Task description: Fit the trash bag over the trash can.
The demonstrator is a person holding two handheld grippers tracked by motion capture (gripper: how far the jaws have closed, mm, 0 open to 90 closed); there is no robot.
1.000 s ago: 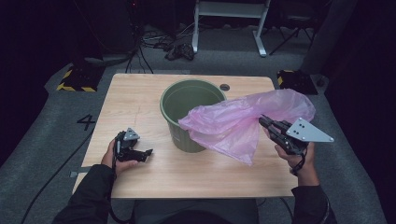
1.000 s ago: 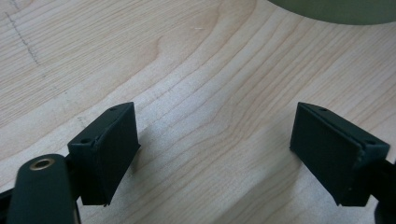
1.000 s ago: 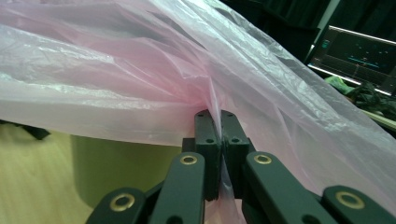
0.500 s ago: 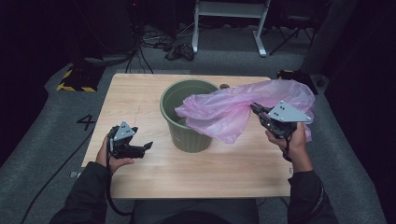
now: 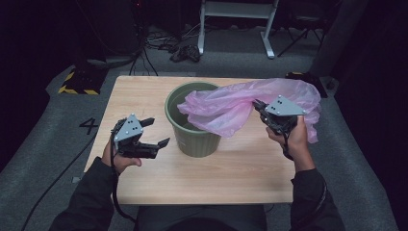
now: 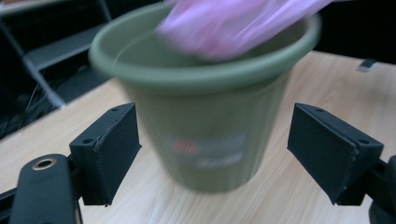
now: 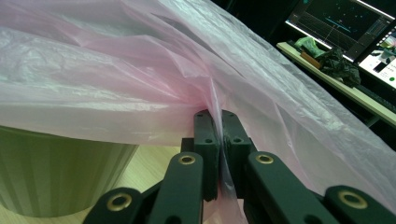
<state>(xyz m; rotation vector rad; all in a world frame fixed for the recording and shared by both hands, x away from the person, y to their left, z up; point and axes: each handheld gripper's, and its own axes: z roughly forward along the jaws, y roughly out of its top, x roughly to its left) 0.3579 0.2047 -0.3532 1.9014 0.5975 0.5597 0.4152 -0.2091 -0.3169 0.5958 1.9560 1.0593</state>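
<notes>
The right gripper (image 5: 258,107) is pinched tight on a pink bag (image 5: 231,108), held up in the air by a raised hand. The bag hangs from its jaws over the green bin (image 5: 192,139). The left gripper (image 5: 156,132) is wide open, low by the table (image 5: 240,168), pointing at the bin just ahead.

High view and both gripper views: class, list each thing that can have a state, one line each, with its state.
Bin: upright on the table, part of the bag draped over its rim.
Bag: crumpled, lifted, pinched at a fold by the right gripper.
Right gripper: jaws shut on the bag.
Left gripper: jaws open, holding nothing, pointed at the bin's side.
</notes>
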